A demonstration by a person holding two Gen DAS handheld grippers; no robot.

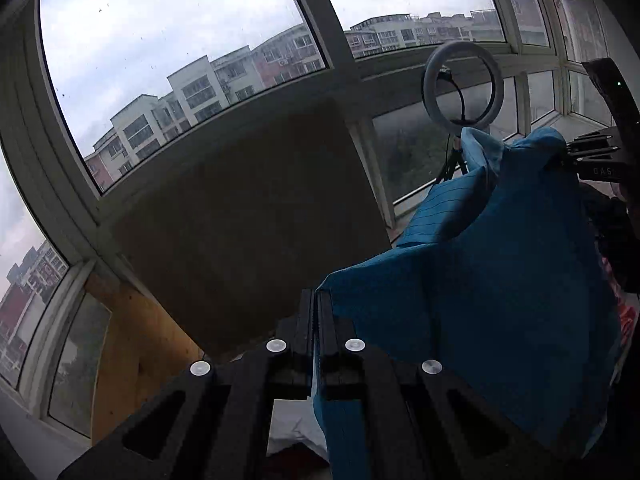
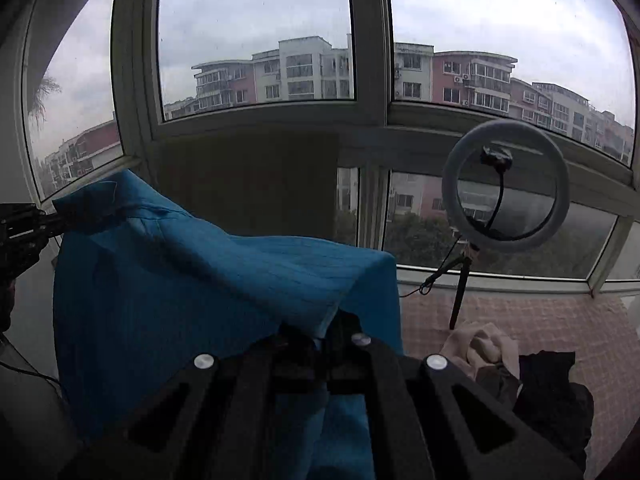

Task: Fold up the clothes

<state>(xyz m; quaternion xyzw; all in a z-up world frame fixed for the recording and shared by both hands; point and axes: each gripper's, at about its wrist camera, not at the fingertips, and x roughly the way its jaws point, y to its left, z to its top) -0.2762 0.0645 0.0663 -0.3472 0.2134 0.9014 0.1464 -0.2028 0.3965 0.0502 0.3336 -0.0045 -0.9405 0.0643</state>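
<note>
Left wrist view: my left gripper (image 1: pixel 316 320) has its fingers clamped on an edge of the blue garment (image 1: pixel 500 280). The cloth hangs up off the bed, stretched toward my right gripper (image 1: pixel 570 156) at far right, which pinches a second bunched corner. A dark panel (image 1: pixel 248 208) leans against the window (image 1: pixel 180 40) behind, and a ring light (image 1: pixel 464 88) stands to the right.

Right wrist view: my right gripper (image 2: pixel 324 332) is closed on the blue garment (image 2: pixel 180 280), which drapes across the lower left. My left gripper (image 2: pixel 44 220) holds the far corner at left edge. The top edge between the two grips sags and creases. Further right on the bed's pink checked cover (image 2: pixel 540 320) lie a beige garment (image 2: pixel 480 344) and a black garment (image 2: pixel 552 384), touching each other.

Judgement: the step is spreading the garment before laying it flat. To do it well, I should draw the two grips apart until the top edge runs taut, keep both at equal height, and lower the hem first onto bare cover clear of the pile. Risk: the thin pinch slipping if I tug sharply.
</note>
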